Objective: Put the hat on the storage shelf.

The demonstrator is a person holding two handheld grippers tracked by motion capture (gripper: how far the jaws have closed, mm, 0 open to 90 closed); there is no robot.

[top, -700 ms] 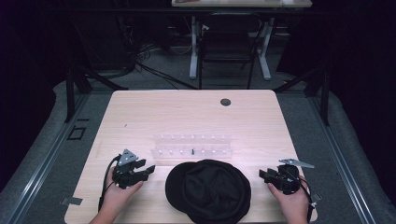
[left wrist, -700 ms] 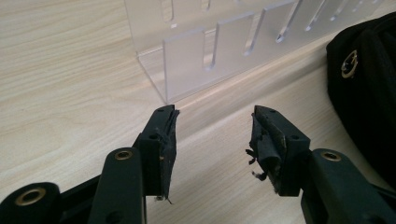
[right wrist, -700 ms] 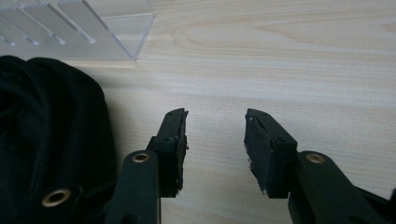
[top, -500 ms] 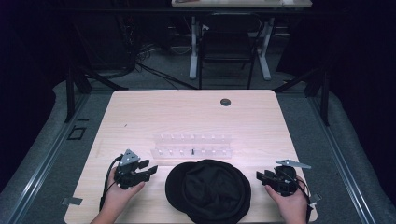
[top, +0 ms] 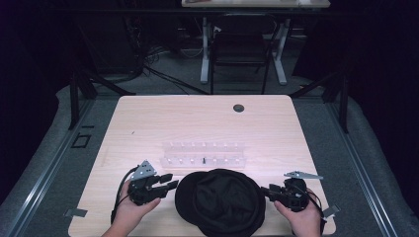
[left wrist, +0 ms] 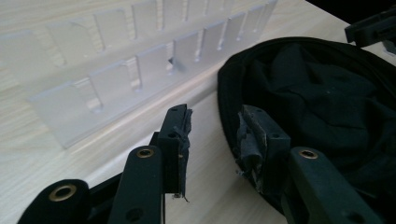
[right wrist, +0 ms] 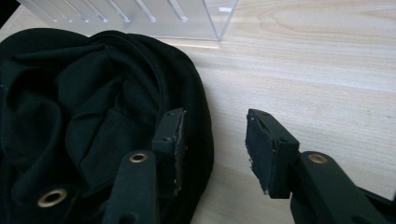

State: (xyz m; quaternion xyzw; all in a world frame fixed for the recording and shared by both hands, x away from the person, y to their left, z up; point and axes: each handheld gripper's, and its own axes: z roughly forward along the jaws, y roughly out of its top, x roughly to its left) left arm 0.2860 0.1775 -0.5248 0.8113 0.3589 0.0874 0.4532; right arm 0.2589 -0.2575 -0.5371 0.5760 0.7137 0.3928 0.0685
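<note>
A black cloth hat (top: 222,202) lies open side up at the table's front middle. My left gripper (top: 170,181) is at its left edge, open. In the left gripper view the hat's rim (left wrist: 229,98) runs between the left gripper's (left wrist: 217,140) jaws, one jaw over the fabric and one over the wood, with neither pad pressing. My right gripper (top: 267,190) is at the hat's right edge, also open. In the right gripper view the right gripper (right wrist: 212,144) straddles the hat (right wrist: 70,116) the same way.
A clear plastic rack (top: 203,154) with two rows of slots stands just behind the hat, with a small dark piece (top: 204,159) in one slot. A round cable hole (top: 238,107) sits near the far edge of the wooden table (top: 148,123). Desk legs and a chair stand beyond it.
Both grippers have edged inward toward the hat, the right one more noticeably to the left. The hat and rack have not moved.
</note>
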